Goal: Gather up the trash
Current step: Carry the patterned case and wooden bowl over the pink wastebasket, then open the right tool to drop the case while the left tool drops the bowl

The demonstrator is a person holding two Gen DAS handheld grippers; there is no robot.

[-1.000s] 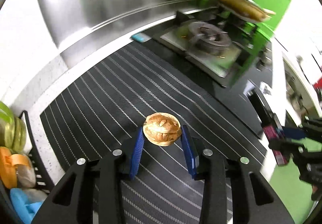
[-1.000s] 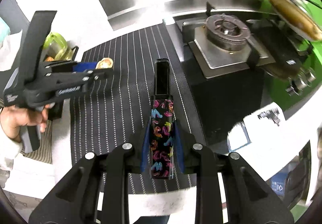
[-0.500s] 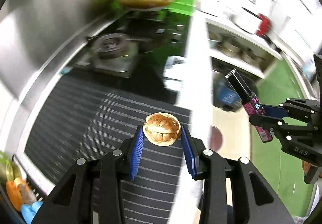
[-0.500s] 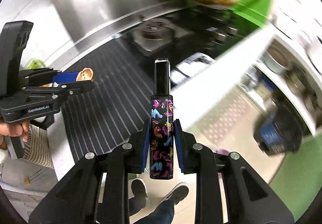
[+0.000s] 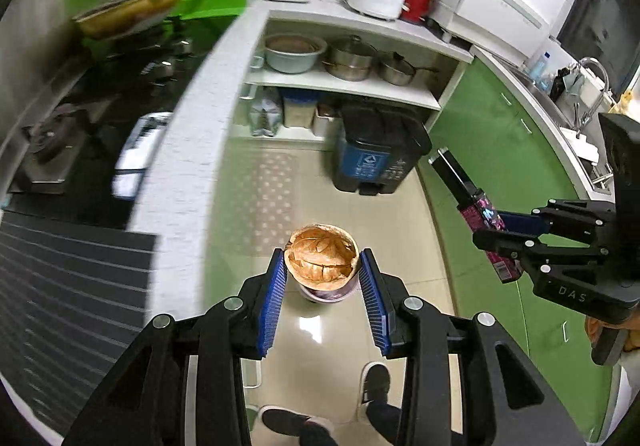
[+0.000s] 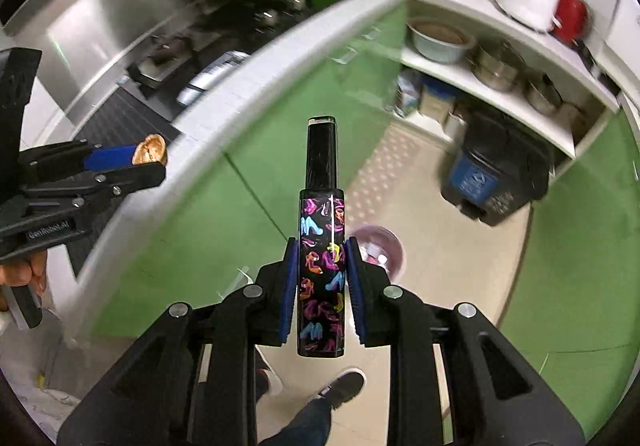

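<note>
Left tool [image 5: 323,286]: blue pads closed on a brown walnut shell [image 5: 322,258], held at centre frame of the left wrist view, above the floor; the same shell appears at mid left of the right wrist view [image 6: 150,149].

Right tool [image 6: 322,282]: pads clamped on a slim black box printed with coloured shoes [image 6: 322,278], standing upright at centre frame, its plain black end uppermost. The left wrist view shows this box at right of frame [image 5: 474,207], tilted.

Small purple bin [image 6: 380,246]: on the tiled floor, just right of the box in the right wrist view; partly hidden beneath the shell in the left wrist view.

Black and blue pedal bin [image 5: 378,153]: upper centre, under white shelves of pots [image 5: 352,57].

Desk [image 5: 188,149]: white edge curving down the left, striped black mat [image 5: 60,286] at lower left.
</note>
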